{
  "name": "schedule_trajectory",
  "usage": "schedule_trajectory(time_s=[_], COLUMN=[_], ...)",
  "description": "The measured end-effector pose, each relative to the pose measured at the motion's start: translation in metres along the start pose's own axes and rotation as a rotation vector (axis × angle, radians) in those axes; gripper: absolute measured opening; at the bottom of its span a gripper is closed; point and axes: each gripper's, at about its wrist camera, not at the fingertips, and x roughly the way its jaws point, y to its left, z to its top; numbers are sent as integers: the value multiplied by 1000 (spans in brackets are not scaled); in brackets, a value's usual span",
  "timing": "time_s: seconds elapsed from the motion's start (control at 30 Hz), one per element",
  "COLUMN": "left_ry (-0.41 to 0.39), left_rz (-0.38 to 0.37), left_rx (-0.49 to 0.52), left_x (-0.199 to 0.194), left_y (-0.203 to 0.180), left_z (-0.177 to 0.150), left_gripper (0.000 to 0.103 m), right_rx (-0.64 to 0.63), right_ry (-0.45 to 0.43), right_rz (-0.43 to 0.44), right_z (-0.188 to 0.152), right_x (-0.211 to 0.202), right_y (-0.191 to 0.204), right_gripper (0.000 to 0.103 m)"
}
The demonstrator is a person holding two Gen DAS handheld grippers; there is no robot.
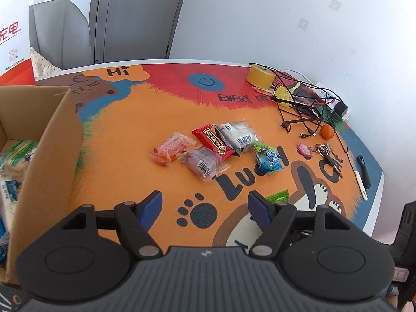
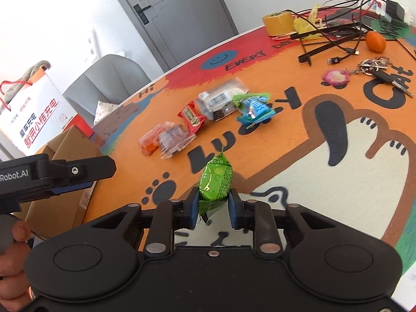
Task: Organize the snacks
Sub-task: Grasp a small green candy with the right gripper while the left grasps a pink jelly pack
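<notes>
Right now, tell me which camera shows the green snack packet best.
The right wrist view: the green snack packet sits whole and close, pinched in the right gripper. The left wrist view shows only its corner behind a finger.

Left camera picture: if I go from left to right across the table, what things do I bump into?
Cardboard box → orange snack → red snack → blue-green snack → pink charm → keys → black pen.
</notes>
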Motion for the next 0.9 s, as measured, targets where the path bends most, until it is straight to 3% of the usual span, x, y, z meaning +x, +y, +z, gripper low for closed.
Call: schedule_trajectory(time_s=[0.3, 0.77, 0.9], left_ry=[-9, 56, 50], left_rz=[10, 34, 76], left_rx=[-16, -31, -30], left_x=[32, 79, 94], left_y=[-9, -13, -11], left_z=[12, 31, 35], left_gripper=[69, 67, 67], right_rx=[39, 76, 91], right_ry=[-38, -37, -43], right_rz=[-7, -18, -13], right_z=[11, 20, 20], right_x=[7, 19, 20], right_y=[-21, -33, -33], right_gripper=[24, 24, 24])
